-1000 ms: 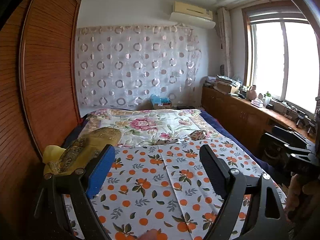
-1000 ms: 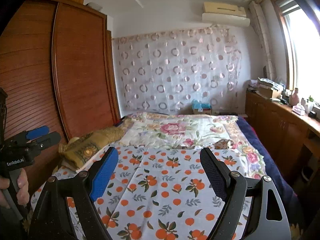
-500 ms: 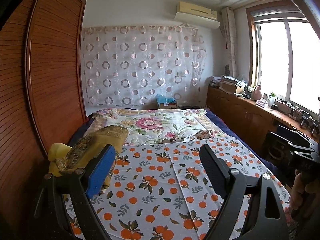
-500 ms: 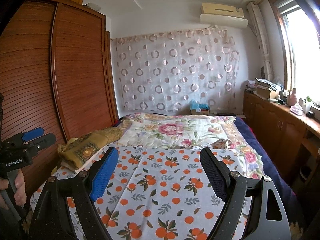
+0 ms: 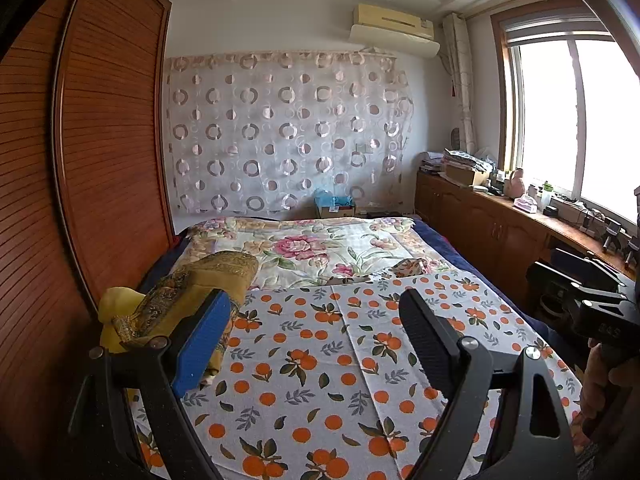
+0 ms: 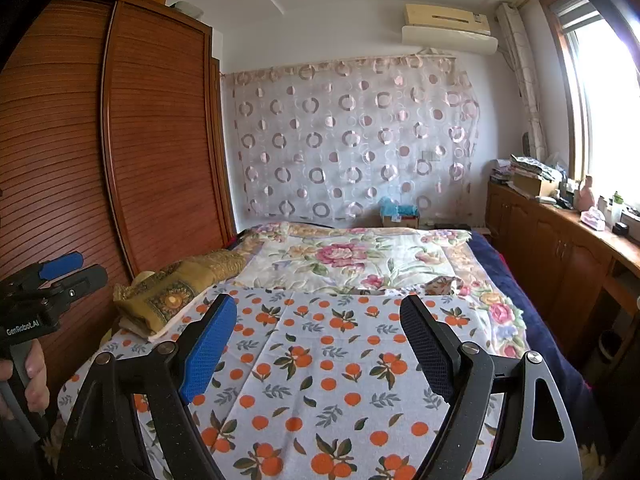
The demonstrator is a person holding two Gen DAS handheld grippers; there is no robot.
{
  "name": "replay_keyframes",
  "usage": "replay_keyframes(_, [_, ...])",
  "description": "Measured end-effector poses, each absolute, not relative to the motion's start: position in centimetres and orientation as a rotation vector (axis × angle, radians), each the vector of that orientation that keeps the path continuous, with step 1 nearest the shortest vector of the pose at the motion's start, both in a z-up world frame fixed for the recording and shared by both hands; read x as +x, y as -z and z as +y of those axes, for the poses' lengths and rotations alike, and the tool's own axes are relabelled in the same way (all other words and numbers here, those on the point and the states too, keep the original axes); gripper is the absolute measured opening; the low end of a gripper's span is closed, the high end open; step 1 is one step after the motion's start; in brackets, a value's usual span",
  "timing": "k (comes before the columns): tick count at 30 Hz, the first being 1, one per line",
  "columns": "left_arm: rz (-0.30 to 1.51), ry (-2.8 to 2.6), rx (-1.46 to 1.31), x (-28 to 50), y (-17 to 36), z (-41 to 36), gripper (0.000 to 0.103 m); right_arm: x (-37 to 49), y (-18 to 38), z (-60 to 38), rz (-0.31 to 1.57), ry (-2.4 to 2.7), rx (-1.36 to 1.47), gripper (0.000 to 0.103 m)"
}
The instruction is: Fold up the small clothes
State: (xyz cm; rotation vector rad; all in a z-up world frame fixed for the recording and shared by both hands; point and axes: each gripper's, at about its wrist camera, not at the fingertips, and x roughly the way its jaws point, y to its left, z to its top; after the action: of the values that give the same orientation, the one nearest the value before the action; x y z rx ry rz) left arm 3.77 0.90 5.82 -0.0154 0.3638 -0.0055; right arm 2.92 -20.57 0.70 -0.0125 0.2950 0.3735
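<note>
A small crumpled patterned garment (image 5: 408,268) (image 6: 442,283) lies far off on the bed, at the right, where the orange-print sheet (image 5: 320,360) (image 6: 332,380) meets the floral quilt (image 5: 320,248). My left gripper (image 5: 314,300) hangs open above the sheet with nothing between its fingers. My right gripper (image 6: 316,302) is open and empty too, over the same sheet. Each gripper shows at the edge of the other's view, held in a hand: the left gripper (image 6: 60,272) and the right gripper (image 5: 580,280).
A folded gold-brown cloth (image 5: 192,292) (image 6: 180,288) lies on the bed's left side by the slatted wooden wardrobe (image 5: 100,160). A low wooden cabinet (image 5: 500,232) with clutter runs under the window on the right. A box (image 5: 334,206) stands beyond the bed.
Both views have shifted only slightly; the room sits a touch further right in the left wrist view. Both grippers have stayed open and empty.
</note>
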Motion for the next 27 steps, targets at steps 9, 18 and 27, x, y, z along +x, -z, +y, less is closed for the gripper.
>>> replay_keyframes(9, [0.354, -0.006, -0.011, 3.6, -5.75, 1.05, 0.087, 3.43, -0.97, -21.28, 0.295, -0.376, -0.012, 0.085])
replay_keyframes(18, [0.339, -0.015, -0.013, 3.2, -5.73, 1.24, 0.087, 3.67, -0.76, -21.47, 0.297, -0.379, -0.015, 0.085])
replay_keyframes(27, [0.339, -0.017, -0.01, 3.1, -5.65, 1.27, 0.087, 3.59, -0.46, -21.45, 0.296, -0.382, -0.018, 0.085])
